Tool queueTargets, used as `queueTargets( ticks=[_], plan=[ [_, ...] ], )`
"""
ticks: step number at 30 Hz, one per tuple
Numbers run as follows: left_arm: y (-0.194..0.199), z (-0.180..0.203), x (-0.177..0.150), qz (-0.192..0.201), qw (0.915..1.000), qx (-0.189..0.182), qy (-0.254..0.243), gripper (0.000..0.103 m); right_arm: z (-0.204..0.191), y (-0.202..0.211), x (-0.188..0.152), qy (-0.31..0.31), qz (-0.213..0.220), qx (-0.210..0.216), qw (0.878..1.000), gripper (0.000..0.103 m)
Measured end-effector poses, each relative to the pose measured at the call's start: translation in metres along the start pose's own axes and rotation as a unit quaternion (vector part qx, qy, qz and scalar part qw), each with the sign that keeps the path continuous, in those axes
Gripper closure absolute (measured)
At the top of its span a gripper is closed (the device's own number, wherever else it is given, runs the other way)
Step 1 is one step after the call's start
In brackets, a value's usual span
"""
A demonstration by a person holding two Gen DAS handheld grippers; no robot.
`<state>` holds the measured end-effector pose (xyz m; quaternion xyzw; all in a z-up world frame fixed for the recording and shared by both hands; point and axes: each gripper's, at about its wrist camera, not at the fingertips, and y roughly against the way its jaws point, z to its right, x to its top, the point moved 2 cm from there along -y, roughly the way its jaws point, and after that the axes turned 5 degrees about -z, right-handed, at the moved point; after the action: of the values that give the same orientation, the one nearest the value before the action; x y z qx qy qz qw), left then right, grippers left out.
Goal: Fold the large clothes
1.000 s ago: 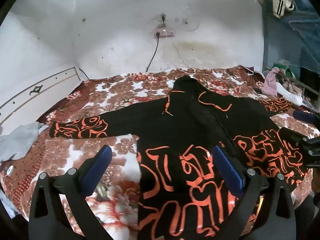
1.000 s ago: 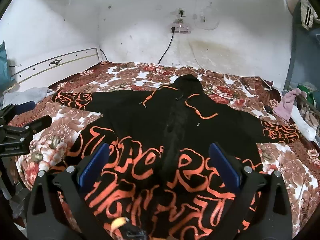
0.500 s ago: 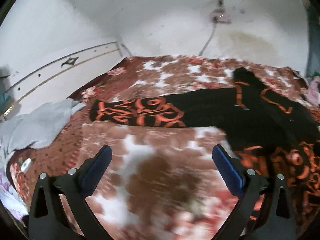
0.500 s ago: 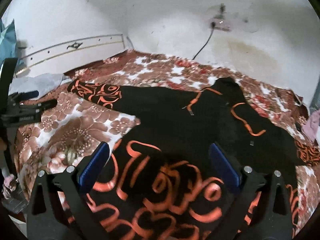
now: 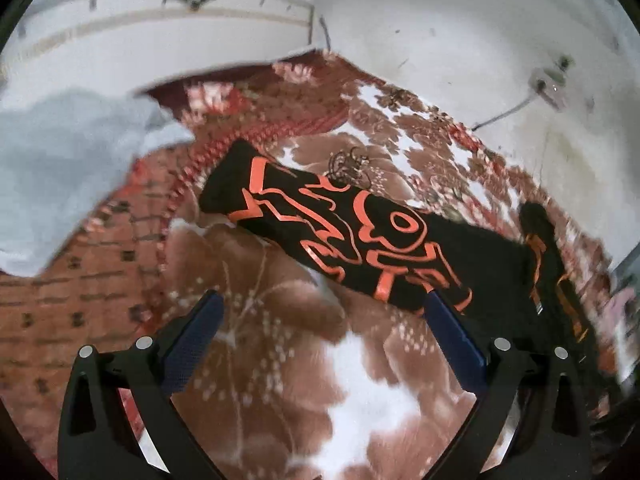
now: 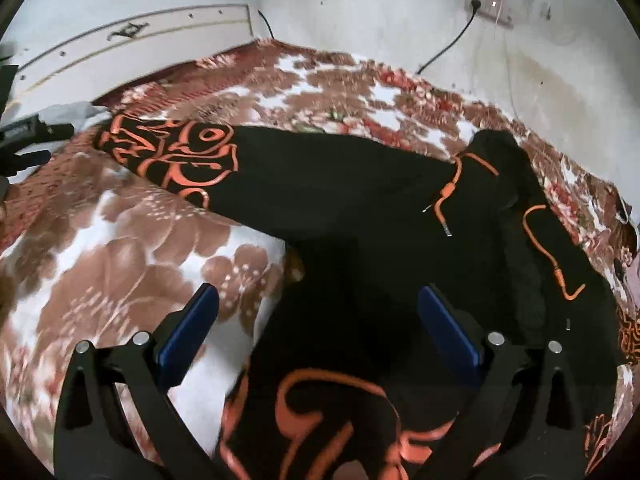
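Observation:
A black hoodie with orange lettering (image 6: 360,240) lies spread flat on a floral bedspread (image 6: 120,248), hood towards the wall. Its left sleeve (image 5: 340,236) stretches out across the bed, cuff end at upper left. My left gripper (image 5: 324,340) is open above the bedspread, just short of that sleeve, its right finger near the sleeve's lower edge. My right gripper (image 6: 316,324) is open over the hoodie's body, near the armpit where the sleeve joins. Orange drawstrings (image 6: 448,192) lie loose on the chest. The left gripper shows at the far left edge of the right wrist view.
A white headboard (image 5: 160,28) stands at the left end of the bed, with grey cloth (image 5: 60,168) heaped beside it. A white wall with a socket and cable (image 6: 476,4) runs along the far side. Pink cloth (image 6: 634,276) lies at the right edge.
Both grippers have swung left and moved closer to the bed. The left one now faces the left sleeve instead of the hoodie's body; the right one now faces the armpit area.

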<state>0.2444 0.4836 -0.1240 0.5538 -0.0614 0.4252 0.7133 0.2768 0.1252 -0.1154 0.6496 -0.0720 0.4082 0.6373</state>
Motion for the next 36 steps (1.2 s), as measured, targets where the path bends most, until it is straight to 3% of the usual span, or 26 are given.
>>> queueTargets(
  ticks=[4, 8, 13, 17, 19, 21, 23, 26, 30, 36],
  plan=[
    [-0.025, -0.035, 0.024, -0.011, 0.9958, -0.053, 0.074, 0.006, -0.008, -0.029, 0.010, -0.010, -0.016, -0.002, 1.000, 0.005],
    [-0.047, -0.059, 0.043, -0.006, 0.9898, -0.089, 0.111, 0.022, -0.022, -0.051, 0.020, -0.001, -0.024, -0.024, 0.999, 0.005],
    [-0.084, -0.079, 0.056, -0.029, 0.9874, -0.081, 0.133, 0.041, -0.046, -0.069, 0.022, 0.018, -0.023, -0.029, 0.999, 0.005],
    [-0.106, -0.082, 0.057, -0.048, 0.9869, -0.063, 0.141, 0.041, -0.055, -0.081, 0.022, 0.020, -0.026, -0.020, 0.999, 0.005],
    [-0.111, -0.077, 0.060, -0.043, 0.9898, -0.047, 0.127, 0.044, -0.057, -0.090, 0.020, 0.017, -0.031, -0.015, 0.999, 0.005],
    [-0.115, -0.076, 0.066, -0.041, 0.9924, -0.023, 0.114, 0.080, -0.059, -0.098, 0.017, 0.015, -0.041, -0.005, 0.999, 0.005],
    [-0.118, -0.077, 0.070, -0.056, 0.9935, -0.011, 0.098, 0.085, -0.059, -0.102, 0.015, 0.015, -0.047, 0.004, 0.999, 0.005],
    [-0.102, -0.064, 0.082, -0.051, 0.9972, -0.003, 0.053, 0.090, -0.057, -0.104, 0.016, 0.007, -0.049, 0.031, 0.998, 0.004],
    [-0.054, -0.021, 0.103, -0.013, 0.9999, -0.011, 0.001, 0.090, -0.063, -0.098, 0.019, 0.018, -0.034, 0.049, 0.998, 0.005],
    [-0.003, 0.072, 0.122, 0.021, 0.9955, 0.004, -0.092, 0.090, -0.071, -0.083, 0.029, 0.043, 0.019, 0.011, 0.999, 0.005]
  ],
)
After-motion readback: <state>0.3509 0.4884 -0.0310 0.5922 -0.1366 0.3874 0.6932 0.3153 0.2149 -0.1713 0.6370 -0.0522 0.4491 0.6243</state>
